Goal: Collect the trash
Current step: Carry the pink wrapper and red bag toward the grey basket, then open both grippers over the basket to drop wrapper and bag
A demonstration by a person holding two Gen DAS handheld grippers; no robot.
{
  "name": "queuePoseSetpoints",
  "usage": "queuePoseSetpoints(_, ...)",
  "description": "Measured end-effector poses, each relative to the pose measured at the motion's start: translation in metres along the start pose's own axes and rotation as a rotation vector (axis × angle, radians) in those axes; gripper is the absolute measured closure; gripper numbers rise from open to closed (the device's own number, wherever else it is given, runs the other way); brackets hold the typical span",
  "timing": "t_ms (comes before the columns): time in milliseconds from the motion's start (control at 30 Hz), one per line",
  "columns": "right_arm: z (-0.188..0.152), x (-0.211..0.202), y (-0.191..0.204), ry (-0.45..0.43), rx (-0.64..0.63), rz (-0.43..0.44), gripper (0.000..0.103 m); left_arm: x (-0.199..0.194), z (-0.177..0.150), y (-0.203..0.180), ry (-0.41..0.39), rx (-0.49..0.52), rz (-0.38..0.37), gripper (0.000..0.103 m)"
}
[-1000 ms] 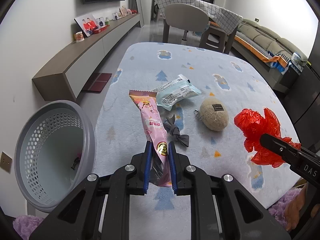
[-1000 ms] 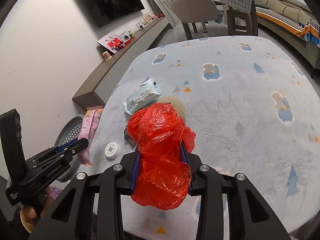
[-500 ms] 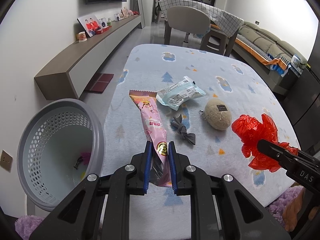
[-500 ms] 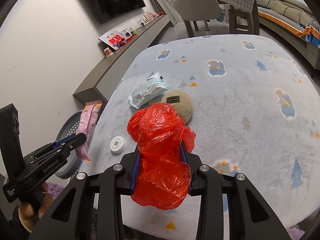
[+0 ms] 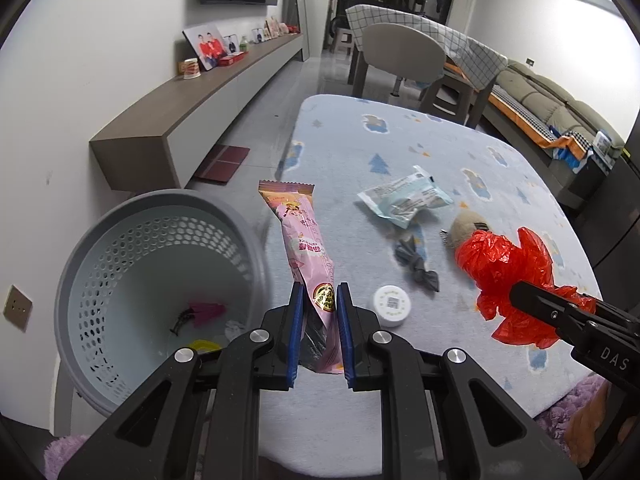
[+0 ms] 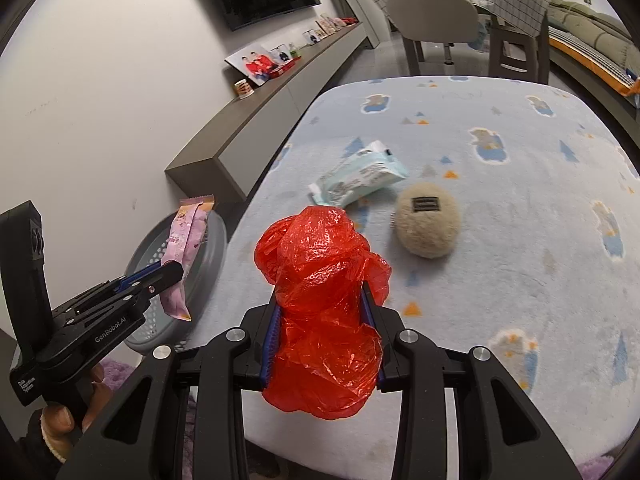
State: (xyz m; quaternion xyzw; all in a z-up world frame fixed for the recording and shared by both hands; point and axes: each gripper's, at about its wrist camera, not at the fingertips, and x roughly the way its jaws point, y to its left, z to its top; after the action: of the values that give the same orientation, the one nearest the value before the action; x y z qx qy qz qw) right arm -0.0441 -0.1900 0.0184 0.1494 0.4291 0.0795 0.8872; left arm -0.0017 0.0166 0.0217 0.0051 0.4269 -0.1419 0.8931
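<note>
My left gripper [image 5: 318,300] is shut on a long pink snack wrapper [image 5: 304,240] and holds it upright near the table's left edge, beside the grey perforated bin [image 5: 132,280]. In the right wrist view the wrapper [image 6: 186,240] hangs over the bin [image 6: 208,248]. My right gripper [image 6: 322,312] is shut on a crumpled red plastic bag [image 6: 320,280], held above the table's near edge; the bag also shows in the left wrist view [image 5: 504,264]. A pale blue wipes packet [image 5: 404,200], a dark crumpled wrapper [image 5: 416,266] and a white round cap [image 5: 392,304] lie on the table.
A beige fuzzy pouch [image 6: 426,224] lies mid-table by the packet [image 6: 360,178]. The bin holds a few bits of trash [image 5: 204,312]. The table has a blue patterned cloth [image 6: 520,200]. A low grey shelf [image 5: 180,128] runs along the left wall; a chair [image 5: 404,56] stands beyond the table.
Both grippers have drawn back and to the left with their loads. The pink wrapper has come closer to the bin, and the bin's inside shows more.
</note>
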Motion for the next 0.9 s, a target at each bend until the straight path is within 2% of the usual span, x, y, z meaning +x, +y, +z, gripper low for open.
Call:
queuePoseSetpoints(500,0.016,0.046,0.082,0.05,-0.128,0.085,0.069,-0.013,-0.003,0.082,-0.025,-0.103,0.094,0.086)
queuePoseSetpoints(900,0.027,0.093,0.138,0.104,-0.217,0.166,0.069,-0.01,0.001,0.134,-0.034,-0.142,0.176,0.086)
